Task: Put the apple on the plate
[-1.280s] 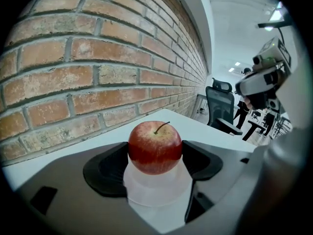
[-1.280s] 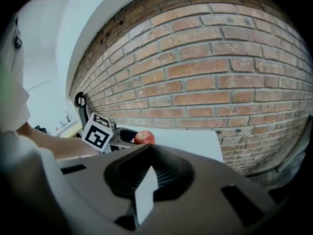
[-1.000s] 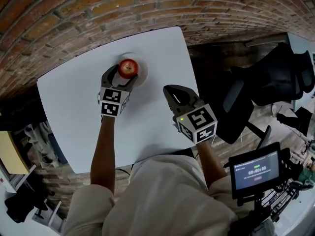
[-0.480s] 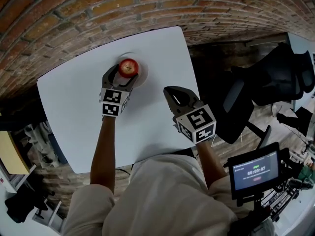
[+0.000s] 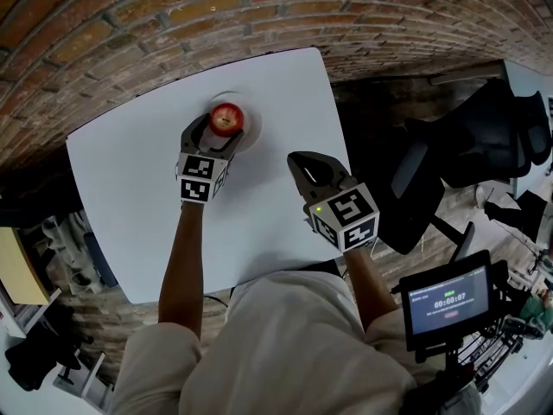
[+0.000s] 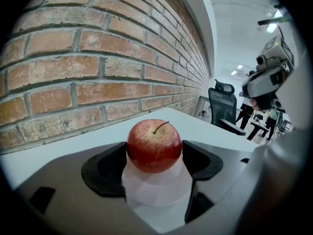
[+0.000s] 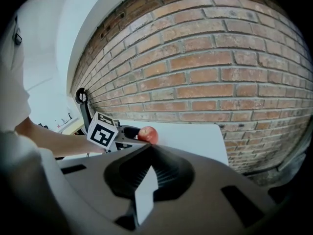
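A red apple (image 5: pixel 226 119) stands upright on a small white plate (image 5: pixel 251 134) at the far middle of the white table (image 5: pixel 130 188). My left gripper (image 5: pixel 219 128) reaches it from the near side, with a jaw pressed against each side of the apple (image 6: pixel 154 146). The apple's base rests on the plate (image 6: pixel 156 192). My right gripper (image 5: pixel 304 159) hovers over the table's right part, apart from the plate, shut with nothing in it. From the right gripper view (image 7: pixel 148 151) the apple (image 7: pixel 147 134) shows small ahead, beside the left gripper's marker cube (image 7: pixel 101 131).
A brick wall (image 5: pixel 173 24) runs just behind the table's far edge. A black office chair (image 5: pixel 484 145) stands off the table's right edge. A small screen on a stand (image 5: pixel 449 301) is at the lower right. The person's legs fill the near side.
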Motion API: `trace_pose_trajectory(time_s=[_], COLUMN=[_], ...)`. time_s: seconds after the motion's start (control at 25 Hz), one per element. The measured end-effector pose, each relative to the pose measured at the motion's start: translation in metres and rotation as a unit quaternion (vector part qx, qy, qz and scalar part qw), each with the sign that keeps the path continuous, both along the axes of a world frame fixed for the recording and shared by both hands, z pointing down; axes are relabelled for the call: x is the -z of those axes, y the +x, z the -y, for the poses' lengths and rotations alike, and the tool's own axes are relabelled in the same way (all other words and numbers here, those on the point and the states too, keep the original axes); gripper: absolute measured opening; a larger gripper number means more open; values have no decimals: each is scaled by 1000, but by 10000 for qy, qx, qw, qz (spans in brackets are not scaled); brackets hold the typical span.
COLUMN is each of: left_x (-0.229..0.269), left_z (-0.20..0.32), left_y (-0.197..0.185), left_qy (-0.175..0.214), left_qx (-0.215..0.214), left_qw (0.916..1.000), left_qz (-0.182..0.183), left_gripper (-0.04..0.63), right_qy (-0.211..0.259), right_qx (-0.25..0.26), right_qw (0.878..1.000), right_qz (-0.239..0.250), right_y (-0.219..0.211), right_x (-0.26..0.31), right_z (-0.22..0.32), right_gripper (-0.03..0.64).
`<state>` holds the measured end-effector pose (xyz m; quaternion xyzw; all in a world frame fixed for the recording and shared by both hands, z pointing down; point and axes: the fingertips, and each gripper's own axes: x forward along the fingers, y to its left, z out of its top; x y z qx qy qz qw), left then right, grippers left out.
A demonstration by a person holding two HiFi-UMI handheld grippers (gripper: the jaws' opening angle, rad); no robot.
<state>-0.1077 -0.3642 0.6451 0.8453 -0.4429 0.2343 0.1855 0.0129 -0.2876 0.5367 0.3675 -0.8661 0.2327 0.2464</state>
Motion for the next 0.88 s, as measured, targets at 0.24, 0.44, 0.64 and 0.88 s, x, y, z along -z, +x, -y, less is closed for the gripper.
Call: trace_pose_trajectory(time_s=[0.24, 0.44, 0.64, 0.88], left_x=[-8, -8, -3, 5], left_z=[-2, -4, -5, -6], left_y=[-1, -1, -4, -13], left_qy=[-125, -146, -88, -23], left_qx=[13, 47, 79, 184], left_qw=[9999, 9999, 9999, 9998], left_qz=[-12, -35, 26, 112], left_gripper=[354, 354, 354, 354], right_qy=[11, 34, 95, 188], right_qx=[14, 15, 42, 68], right_qw=[10000, 10000, 9999, 9997], right_qz=[-6, 2, 57, 105], right_y=[0, 2, 1, -1], right_x=[-1, -1, 2, 7], right_z=[0, 0, 3, 9], right_gripper=[3, 2, 3, 3])
